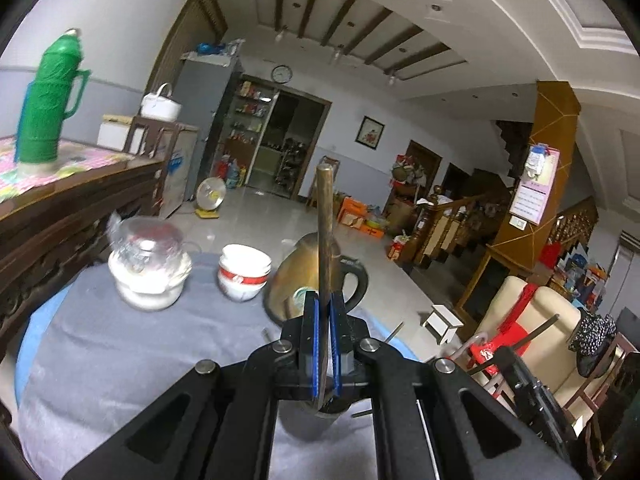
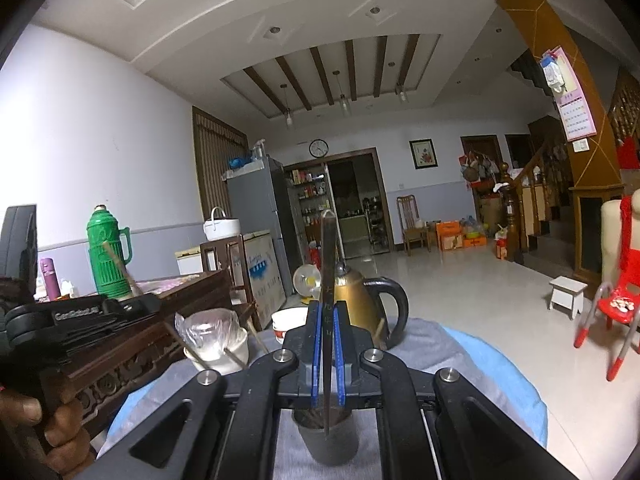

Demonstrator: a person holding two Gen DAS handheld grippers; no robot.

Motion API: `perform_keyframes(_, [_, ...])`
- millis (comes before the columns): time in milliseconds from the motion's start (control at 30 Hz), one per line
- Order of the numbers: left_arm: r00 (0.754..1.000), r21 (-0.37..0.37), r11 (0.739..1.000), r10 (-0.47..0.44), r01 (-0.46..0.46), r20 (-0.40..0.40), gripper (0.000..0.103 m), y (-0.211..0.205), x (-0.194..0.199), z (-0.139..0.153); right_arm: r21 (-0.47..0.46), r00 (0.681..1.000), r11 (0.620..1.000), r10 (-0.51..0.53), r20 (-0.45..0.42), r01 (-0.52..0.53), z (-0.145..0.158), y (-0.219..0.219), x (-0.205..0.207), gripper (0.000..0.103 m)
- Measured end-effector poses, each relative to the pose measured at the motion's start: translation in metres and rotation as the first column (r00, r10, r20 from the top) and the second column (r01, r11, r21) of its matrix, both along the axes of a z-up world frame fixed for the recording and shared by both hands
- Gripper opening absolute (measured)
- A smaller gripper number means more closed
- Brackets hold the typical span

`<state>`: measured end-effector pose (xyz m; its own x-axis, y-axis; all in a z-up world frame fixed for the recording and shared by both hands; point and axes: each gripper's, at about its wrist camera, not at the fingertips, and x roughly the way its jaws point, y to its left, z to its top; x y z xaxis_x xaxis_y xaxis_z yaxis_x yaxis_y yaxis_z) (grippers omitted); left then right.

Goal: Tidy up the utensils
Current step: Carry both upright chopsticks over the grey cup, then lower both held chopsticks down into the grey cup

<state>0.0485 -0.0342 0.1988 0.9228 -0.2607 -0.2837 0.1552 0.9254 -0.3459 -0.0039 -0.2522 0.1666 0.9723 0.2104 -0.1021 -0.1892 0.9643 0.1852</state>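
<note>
Left wrist view: the left gripper [image 1: 326,344] is clamped on a long brownish chopstick [image 1: 325,232] standing upright — the dark round holder cup [image 1: 308,420] sits directly below, on the grey-covered surface [image 1: 120,360].

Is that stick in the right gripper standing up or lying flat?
Upright. The dark stick rises nearly vertically from the shut right gripper, its lower end over the dark cup below.
</note>
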Motion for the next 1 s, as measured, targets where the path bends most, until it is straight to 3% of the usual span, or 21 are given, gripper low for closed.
perform_keyframes(200, [0.999,0.036,0.998,-0.042,0.042,-0.005,0.005,-0.022,0.034,-0.003,-0.008,1.000,1.000,0.011,-0.020,-0.011,-0.005,0.006,0.023,0.007])
perform_keyframes(500, [0.991,0.053,0.995,-0.077,0.083,-0.111,0.005,-0.035,0.079,-0.034,-0.027,0.996,0.999,0.019,-0.082,-0.022,-0.019,0.007,0.047,0.007])
perform_keyframes(1000, [0.982,0.105,0.990,-0.077,0.096,-0.174,0.005,-0.045,0.098,-0.046,-0.046,0.990,0.998,0.040,-0.133,-0.047,-0.033,0.014,0.061,0.007])
